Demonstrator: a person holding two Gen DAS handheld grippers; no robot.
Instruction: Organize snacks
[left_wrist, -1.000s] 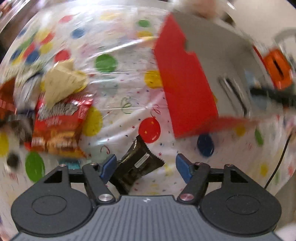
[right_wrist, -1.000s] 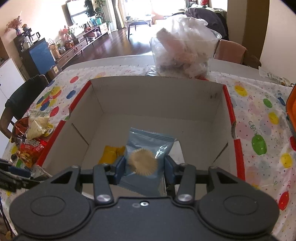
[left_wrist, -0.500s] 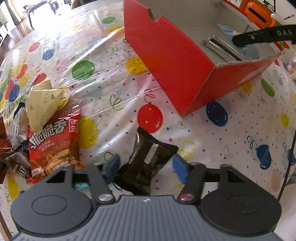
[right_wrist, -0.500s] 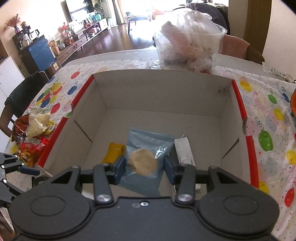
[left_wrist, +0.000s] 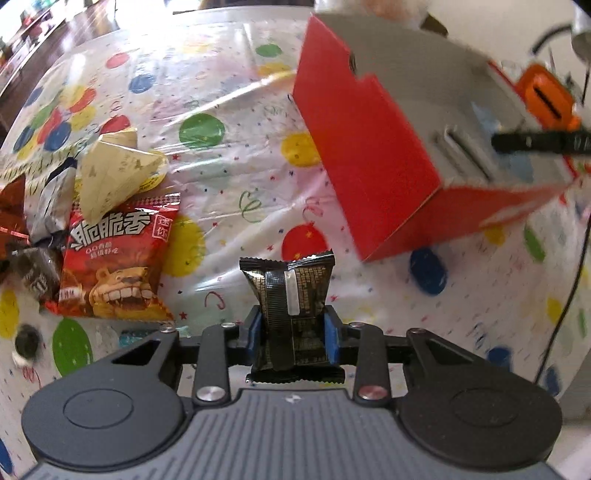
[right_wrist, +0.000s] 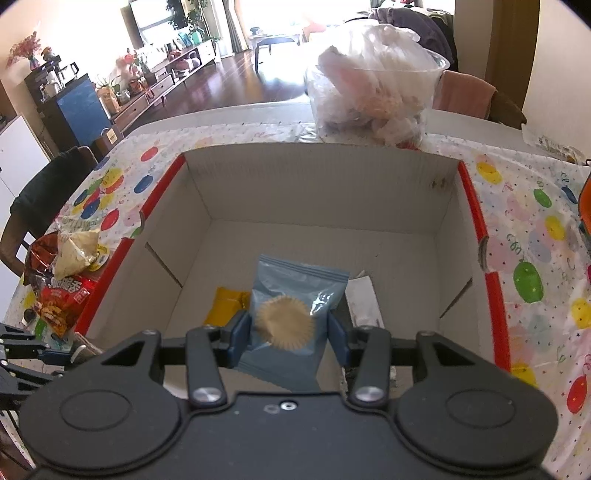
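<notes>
Left tool (left_wrist: 293, 329) is closing its jaws on a black snack packet (left_wrist: 291, 295) beside the red box (left_wrist: 369, 155), right tool (right_wrist: 290, 332) grips a blue cake packet (right_wrist: 295, 295) over it; two inside, several snacks on the surface (left_wrist: 229, 147) remain.

Black snack packet (left_wrist: 291, 295) upright, blue cake packet (right_wrist: 291, 317) above red box (right_wrist: 325, 206)

A family home: beyond the jaws, a table (right_wrist: 258, 129) under a balloon-print party cloth (right_wrist: 535, 236) gives onto a sunlit living room. A long low sideboard (right_wrist: 162, 92) with vases, dark wood floor (right_wrist: 236, 85) and draped chairs (right_wrist: 469, 94) fill the background.
</notes>
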